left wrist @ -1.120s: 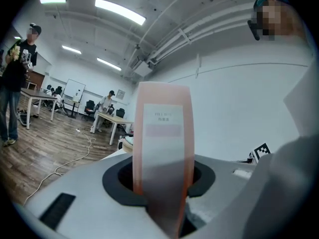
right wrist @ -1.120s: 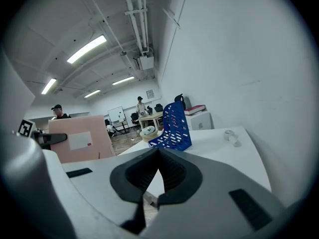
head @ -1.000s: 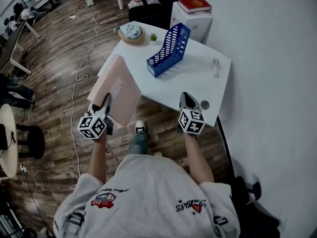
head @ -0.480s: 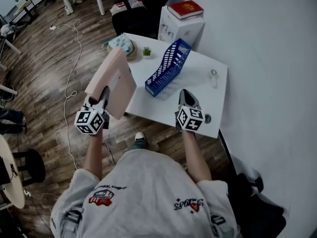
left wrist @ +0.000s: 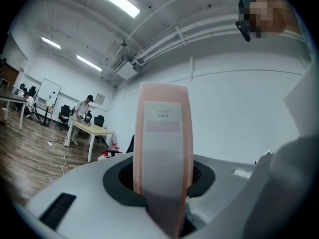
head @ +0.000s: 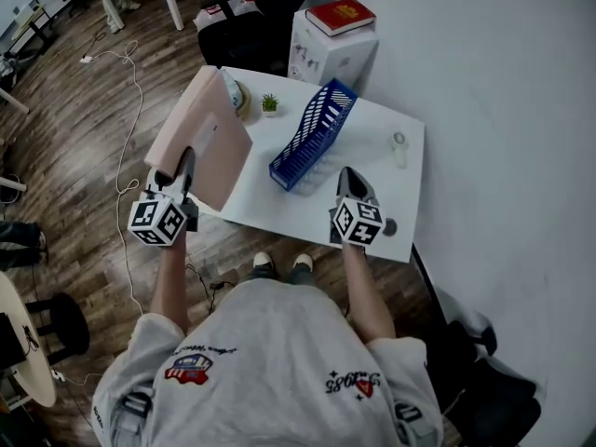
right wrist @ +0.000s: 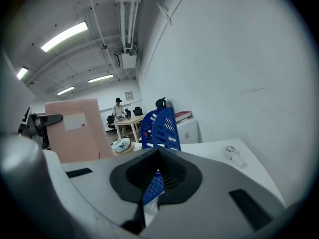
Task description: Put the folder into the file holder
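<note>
A pink folder (head: 200,138) stands upright over the white table's (head: 307,208) left edge, and my left gripper (head: 182,170) is shut on its lower corner. In the left gripper view the folder's spine (left wrist: 162,148) rises straight out of the left gripper (left wrist: 164,203). The blue mesh file holder (head: 312,133) sits on the table to the folder's right, its open side up. My right gripper (head: 346,182) hovers over the table's front edge, shut and holding nothing. Ahead of the right gripper (right wrist: 149,203) I see the file holder (right wrist: 158,128) and, to its left, the folder (right wrist: 75,131).
A small plant (head: 269,103) and a bowl (head: 240,96) stand at the table's far left, behind the folder. A small white object (head: 399,142) lies at the right. A white box with a red book (head: 340,17) stands behind the table, with a black chair (head: 256,7) to its left.
My left gripper has carried the folder up and forward, from off the table's front left corner to over its left edge. The right gripper has barely moved.
</note>
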`<move>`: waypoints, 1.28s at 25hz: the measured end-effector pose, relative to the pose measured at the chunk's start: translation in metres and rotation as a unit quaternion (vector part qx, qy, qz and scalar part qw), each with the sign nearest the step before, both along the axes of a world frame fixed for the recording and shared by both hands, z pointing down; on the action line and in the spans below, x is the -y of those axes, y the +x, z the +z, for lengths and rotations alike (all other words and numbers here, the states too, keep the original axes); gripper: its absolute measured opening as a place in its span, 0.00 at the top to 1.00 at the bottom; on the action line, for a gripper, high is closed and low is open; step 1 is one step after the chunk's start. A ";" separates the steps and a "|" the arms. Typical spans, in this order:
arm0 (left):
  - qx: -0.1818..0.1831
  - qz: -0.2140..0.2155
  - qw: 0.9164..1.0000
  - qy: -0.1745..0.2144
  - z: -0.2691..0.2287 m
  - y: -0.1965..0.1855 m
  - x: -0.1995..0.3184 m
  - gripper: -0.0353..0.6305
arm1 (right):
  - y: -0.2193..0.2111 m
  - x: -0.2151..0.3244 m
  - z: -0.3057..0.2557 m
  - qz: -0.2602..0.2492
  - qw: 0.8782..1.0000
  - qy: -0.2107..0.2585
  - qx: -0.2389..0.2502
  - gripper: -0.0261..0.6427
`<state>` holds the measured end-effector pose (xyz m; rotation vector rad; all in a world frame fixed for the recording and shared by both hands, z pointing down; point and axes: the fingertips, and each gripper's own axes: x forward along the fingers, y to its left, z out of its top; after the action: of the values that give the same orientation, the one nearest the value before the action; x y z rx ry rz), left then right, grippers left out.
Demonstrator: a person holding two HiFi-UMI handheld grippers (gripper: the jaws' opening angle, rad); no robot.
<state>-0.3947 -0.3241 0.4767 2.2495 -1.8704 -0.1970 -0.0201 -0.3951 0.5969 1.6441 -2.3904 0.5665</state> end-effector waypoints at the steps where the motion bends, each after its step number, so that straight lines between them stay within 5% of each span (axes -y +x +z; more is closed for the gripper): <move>1: -0.001 -0.001 1.000 0.003 -0.003 0.001 0.002 0.74 | 0.002 0.003 -0.002 0.000 1.000 0.003 0.001 0.97; 10: -0.011 -0.004 0.997 0.080 -0.069 0.021 0.009 0.75 | 0.020 0.023 -0.010 -0.005 1.000 0.012 0.007 0.97; 23: -0.027 0.079 0.973 0.217 -0.188 0.118 0.040 0.75 | 0.087 0.031 -0.023 0.032 0.999 0.025 0.011 0.97; 28: -0.019 0.112 0.964 0.242 -0.194 0.156 0.045 0.75 | 0.115 0.027 -0.024 0.051 0.998 0.025 0.010 0.97; 32: -0.008 0.122 0.967 0.224 -0.181 0.175 0.058 0.75 | 0.131 0.023 -0.024 0.064 0.998 0.023 0.008 0.97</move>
<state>-0.2199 -0.3821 0.2955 2.7332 -1.6441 -0.6525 0.1107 -0.4176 0.5732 1.8302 -2.3373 0.5513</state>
